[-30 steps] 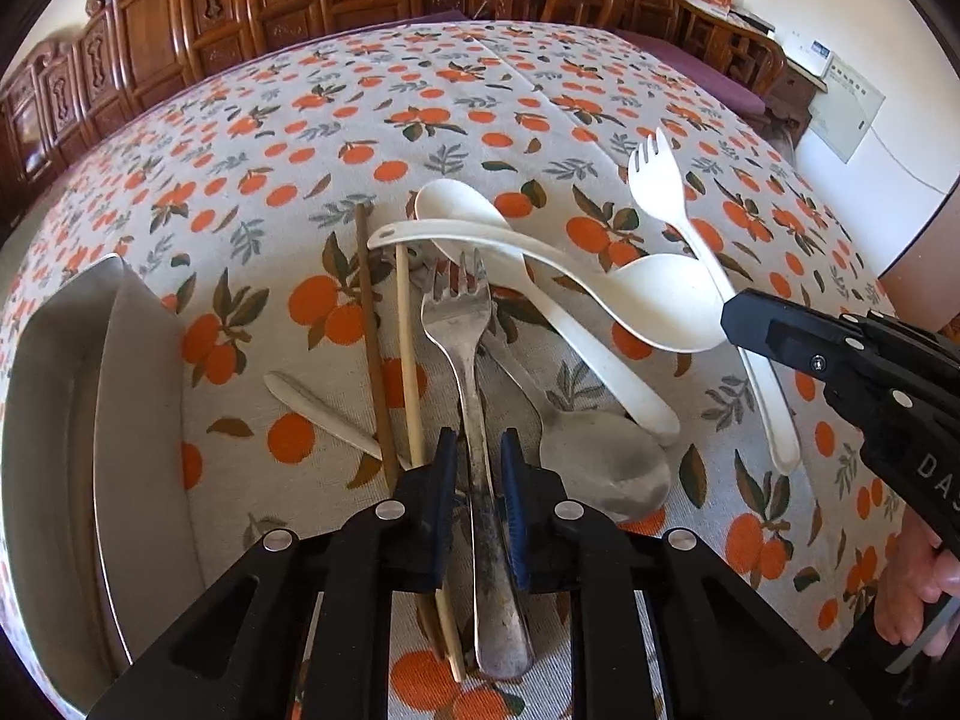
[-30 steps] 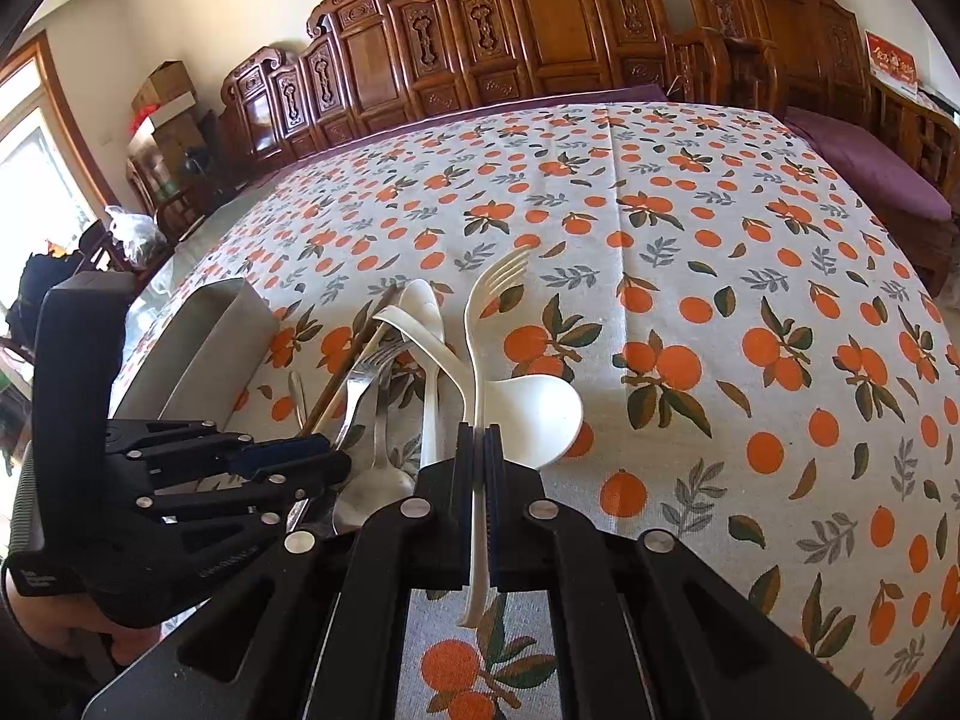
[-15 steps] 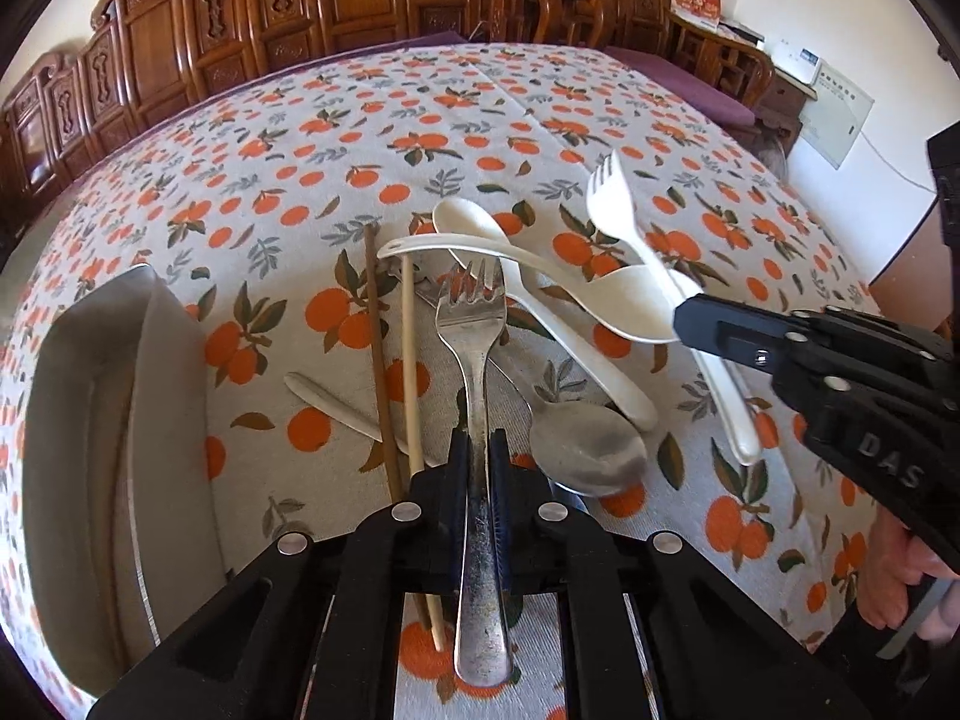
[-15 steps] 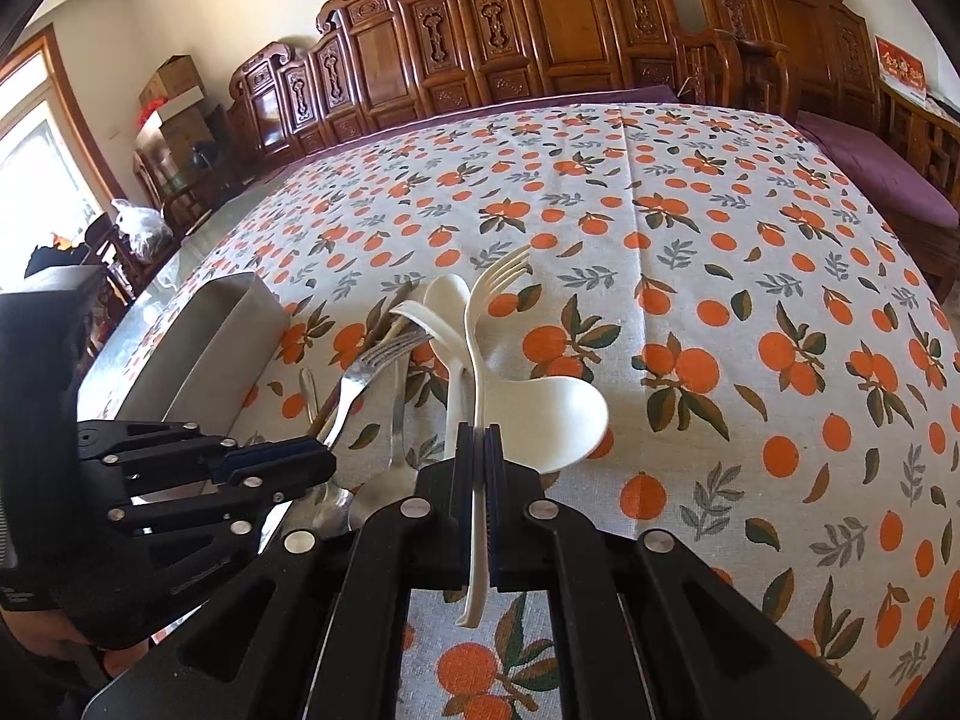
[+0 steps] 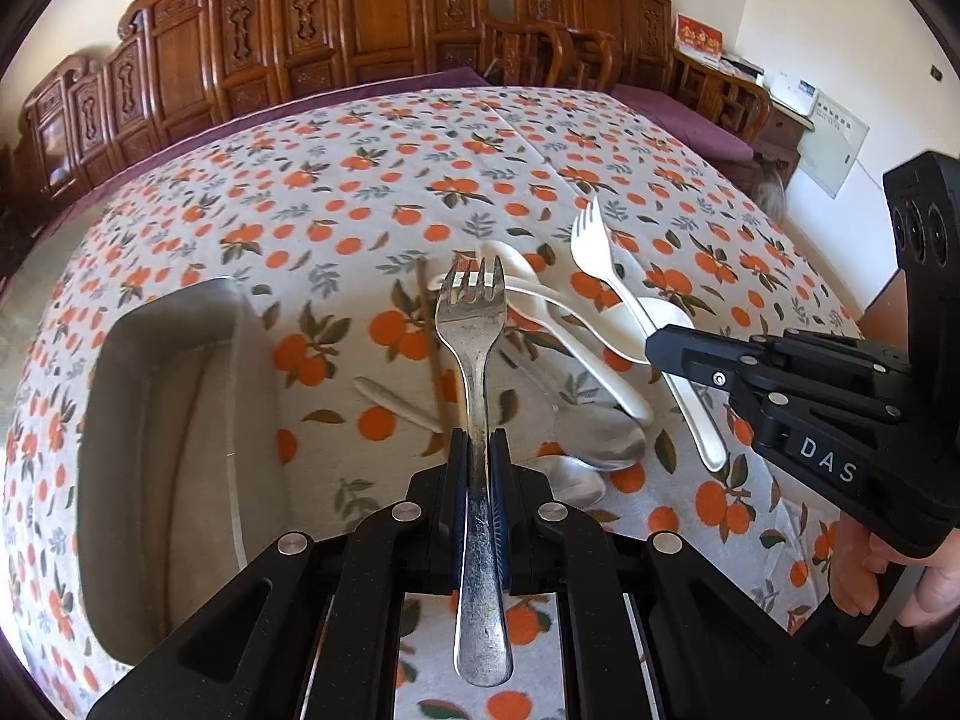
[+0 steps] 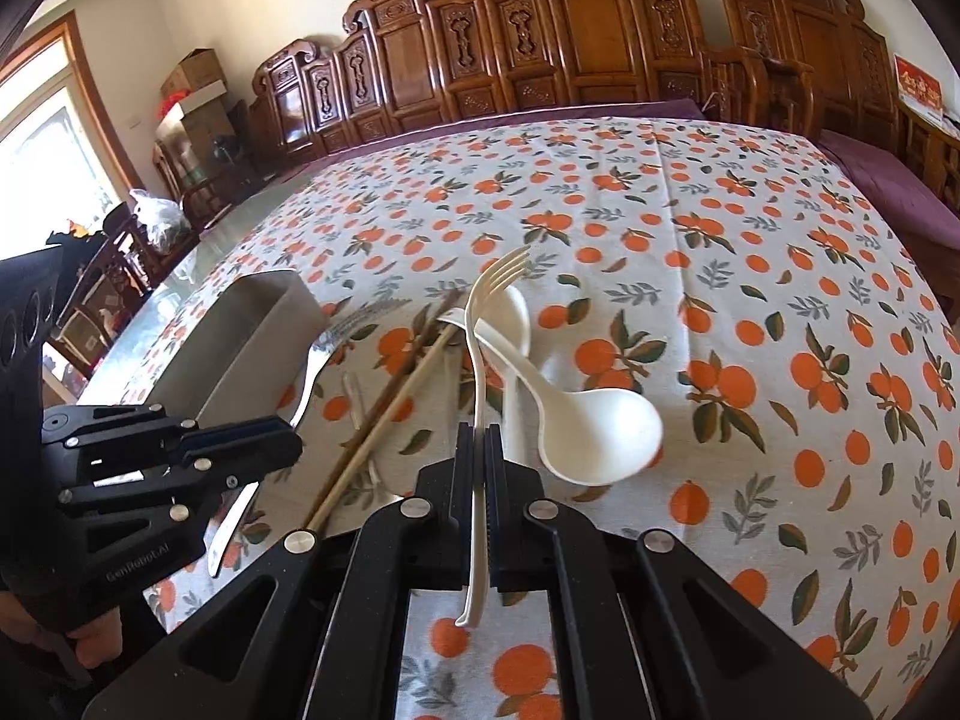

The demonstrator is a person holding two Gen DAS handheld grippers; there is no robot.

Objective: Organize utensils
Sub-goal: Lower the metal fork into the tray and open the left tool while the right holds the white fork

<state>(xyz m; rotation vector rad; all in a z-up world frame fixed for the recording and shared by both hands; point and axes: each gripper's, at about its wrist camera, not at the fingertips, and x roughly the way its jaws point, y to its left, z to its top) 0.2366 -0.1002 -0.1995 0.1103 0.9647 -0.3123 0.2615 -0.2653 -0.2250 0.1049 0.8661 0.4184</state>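
left gripper [image 5: 479,450]: jaws clamped tight on the metal fork [image 5: 474,324], gripping it on the handle a bit above the middle, so the butt end sticks out back toward the camera and the tines point straight ahead, away from the hand. Fork looks lifted clear of the pile.

right gripper [image 6: 479,450]: jaws pinched shut on the white plastic fork [image 6: 489,306], same deal, handle through the jaws, tines forward and up off the table [image 6: 780,240].

metal tray [image 5: 156,420]: sits on the left side of the table, just left of the utensil pile. Long and narrow, and its long axis runs near enough the same way the metal fork points. Looks empty from here, though I can't see the whole bottom.

the bit that matters: the tray is off to the left of the left jaws, so that hand is clearly the closer one. My guess is the metal fork only needs a sideways shift, hardly any turning. The right hand has to cross over the pile to get there.

still on the table: white spoons [image 6: 594,432], chopsticks [image 6: 384,414], a metal spoon [image 5: 600,438].

watch out for: both grippers heading for the same tray together.
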